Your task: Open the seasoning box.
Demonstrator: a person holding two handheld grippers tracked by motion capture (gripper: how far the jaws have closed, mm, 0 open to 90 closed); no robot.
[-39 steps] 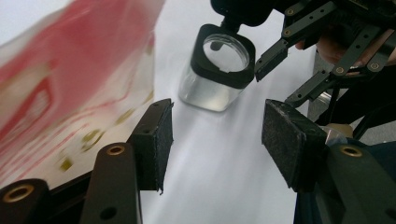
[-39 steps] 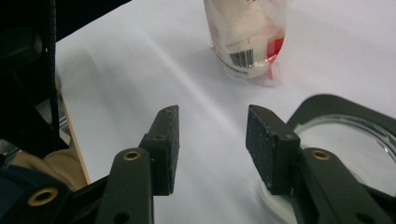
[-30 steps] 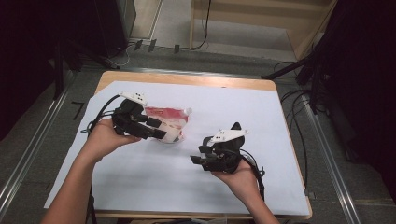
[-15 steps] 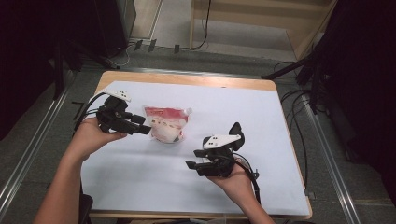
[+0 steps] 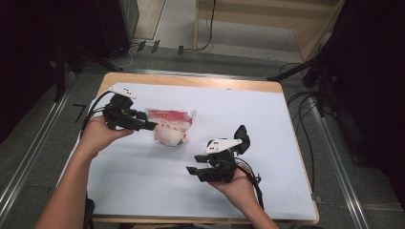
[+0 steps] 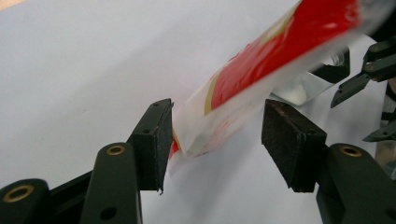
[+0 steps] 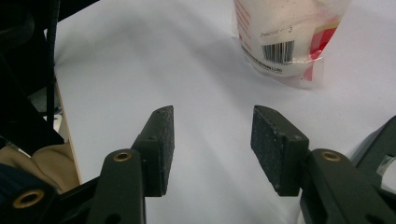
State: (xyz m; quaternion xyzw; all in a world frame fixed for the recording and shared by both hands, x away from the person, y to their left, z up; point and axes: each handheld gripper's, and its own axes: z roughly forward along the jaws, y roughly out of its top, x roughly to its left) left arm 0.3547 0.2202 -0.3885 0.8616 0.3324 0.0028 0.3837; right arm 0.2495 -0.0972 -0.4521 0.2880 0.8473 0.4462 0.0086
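Clear plastic pouch with red-and-white print lies on the white table sheet, left gripper at its edge.

Pouch corner sits betw. the left gripper's pads: one pad touches it, the other stands off, so jaws apart, not clamped yet; prob. lining up a pinch on that edge. Right gripper, near the pouch on the person's side, jaws apart w/ nothing betw. them, pointed at the pouch's barcode end, prob. waiting its turn.
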